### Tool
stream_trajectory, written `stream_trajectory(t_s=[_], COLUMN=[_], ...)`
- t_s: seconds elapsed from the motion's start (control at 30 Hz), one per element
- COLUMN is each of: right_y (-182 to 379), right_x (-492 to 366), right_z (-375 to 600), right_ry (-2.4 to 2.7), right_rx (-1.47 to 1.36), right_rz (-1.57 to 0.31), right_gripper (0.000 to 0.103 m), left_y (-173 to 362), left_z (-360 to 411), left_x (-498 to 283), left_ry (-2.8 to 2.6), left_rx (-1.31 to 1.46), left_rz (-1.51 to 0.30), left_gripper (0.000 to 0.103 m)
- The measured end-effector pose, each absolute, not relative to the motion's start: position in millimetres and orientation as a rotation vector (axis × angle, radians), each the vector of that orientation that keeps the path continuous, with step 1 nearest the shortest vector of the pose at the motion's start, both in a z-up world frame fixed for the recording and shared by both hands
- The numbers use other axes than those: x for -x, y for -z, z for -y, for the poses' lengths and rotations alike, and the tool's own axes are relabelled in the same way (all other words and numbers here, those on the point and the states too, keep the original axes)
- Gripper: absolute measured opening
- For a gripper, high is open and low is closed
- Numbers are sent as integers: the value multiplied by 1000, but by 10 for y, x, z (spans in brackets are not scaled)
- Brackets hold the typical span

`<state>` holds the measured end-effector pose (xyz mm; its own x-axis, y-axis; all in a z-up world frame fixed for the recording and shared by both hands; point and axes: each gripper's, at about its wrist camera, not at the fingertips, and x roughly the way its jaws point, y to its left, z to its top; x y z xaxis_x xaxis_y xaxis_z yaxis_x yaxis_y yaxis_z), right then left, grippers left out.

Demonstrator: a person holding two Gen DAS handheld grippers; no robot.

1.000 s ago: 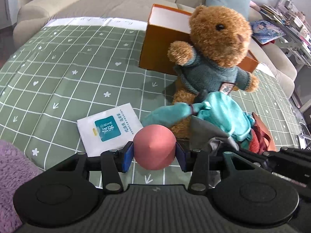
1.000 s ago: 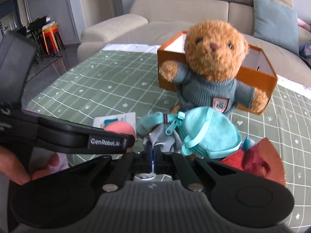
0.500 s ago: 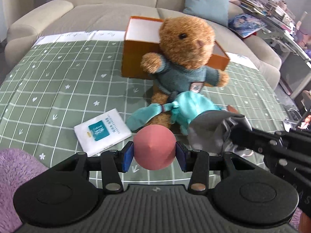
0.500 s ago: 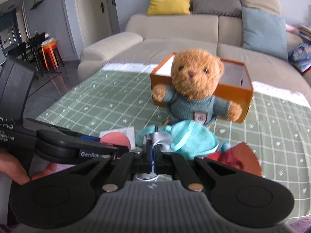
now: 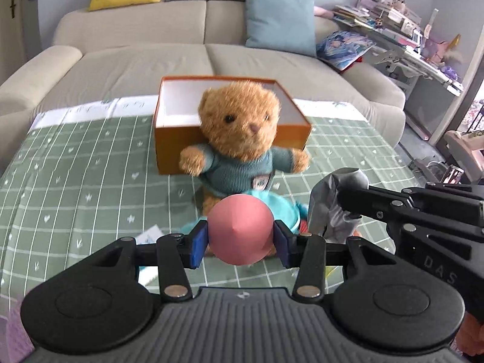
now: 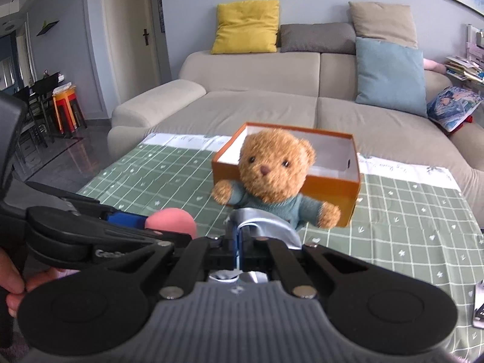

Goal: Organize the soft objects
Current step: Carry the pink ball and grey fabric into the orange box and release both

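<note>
My left gripper is shut on a pink soft ball, held above the green checked tablecloth. My right gripper is shut on a piece of grey cloth; in the left wrist view that grey cloth hangs from its fingertips at the right. A brown teddy bear in a teal sweater sits upright against an open orange box with a white inside. A turquoise pouch lies in front of the bear, mostly hidden by the ball.
A white packet lies on the cloth left of the pouch. A beige sofa with yellow, grey and blue cushions stands behind the table. A cluttered shelf is at the right. A person's hand holds the left gripper.
Both grippers have risen with what they hold. The grey cloth has lifted off the pile beside the pouch. The bear, box and sofa now sit lower and farther in both views.
</note>
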<state>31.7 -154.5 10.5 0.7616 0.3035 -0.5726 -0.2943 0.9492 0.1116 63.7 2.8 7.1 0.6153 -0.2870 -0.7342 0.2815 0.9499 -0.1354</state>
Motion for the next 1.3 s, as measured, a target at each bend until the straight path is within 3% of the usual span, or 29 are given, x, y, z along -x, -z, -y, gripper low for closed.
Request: stream_trajectory(t_s=[0.4, 0.8, 0.97, 1.3], right_y=[-586, -1005, -843, 92], right_x=[-797, -1897, -2619, -3718], right_z=[1860, 1965, 2010, 2017], right_ry=[-327, -382, -412, -358], right_rx=[-14, 4, -45, -108], right_rz=[-540, -489, -571, -871], right_gripper=[0, 0, 0, 0], left_y=[-586, -917, -777, 132], left_z=[64, 180, 174, 115], left_x=[-1149, -2197, -2733, -3757], left_ry=[398, 442, 434, 372], left_rx=[0, 15, 16, 38], left_rz=[-754, -722, -766, -1044], left_gripper=[52, 52, 52, 52])
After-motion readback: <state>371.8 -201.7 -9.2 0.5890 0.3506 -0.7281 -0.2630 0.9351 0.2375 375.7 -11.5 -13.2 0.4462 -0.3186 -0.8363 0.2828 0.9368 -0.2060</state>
